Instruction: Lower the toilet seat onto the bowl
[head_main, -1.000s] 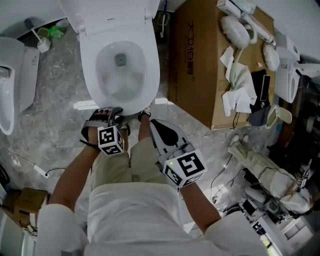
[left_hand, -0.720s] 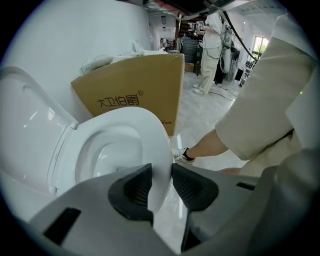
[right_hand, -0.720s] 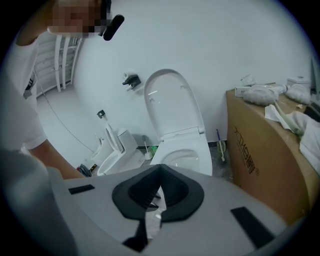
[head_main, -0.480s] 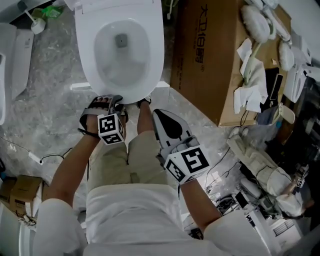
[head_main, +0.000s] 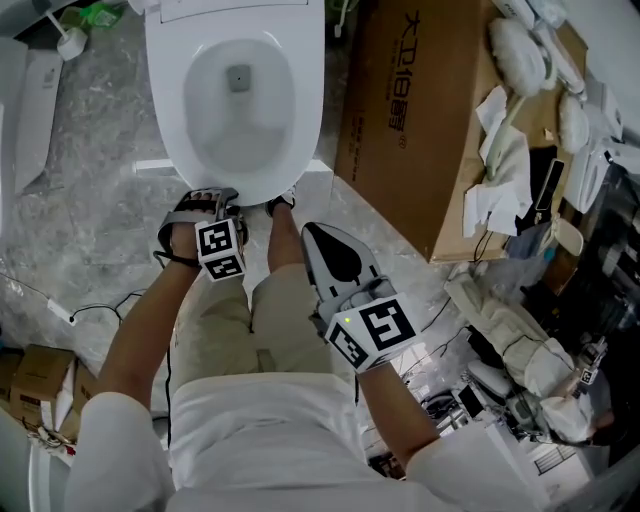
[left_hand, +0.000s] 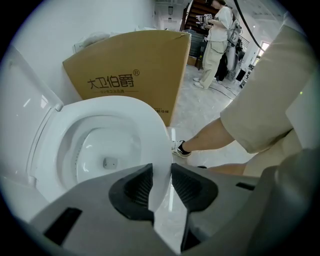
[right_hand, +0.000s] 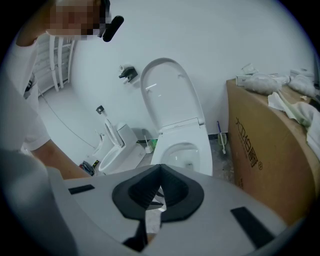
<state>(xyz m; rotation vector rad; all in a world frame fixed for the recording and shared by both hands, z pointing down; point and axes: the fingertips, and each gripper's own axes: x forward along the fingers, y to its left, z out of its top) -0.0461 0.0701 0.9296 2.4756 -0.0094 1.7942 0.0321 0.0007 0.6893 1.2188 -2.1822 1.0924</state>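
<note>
Toilet seat (head_main: 306, 115) looks flat on the bowl (head_main: 238, 125), so the lowering is pretty much done.
Left gripper (head_main: 212, 200) is pinching the seat's front edge. Right gripper (right_hand: 160, 172) hangs back, jaws pressed together on nothing. Next move, I'd guess, is just letting go and backing off. Compared with a second ago, same grip spot and the seat looks just as flat.
</note>
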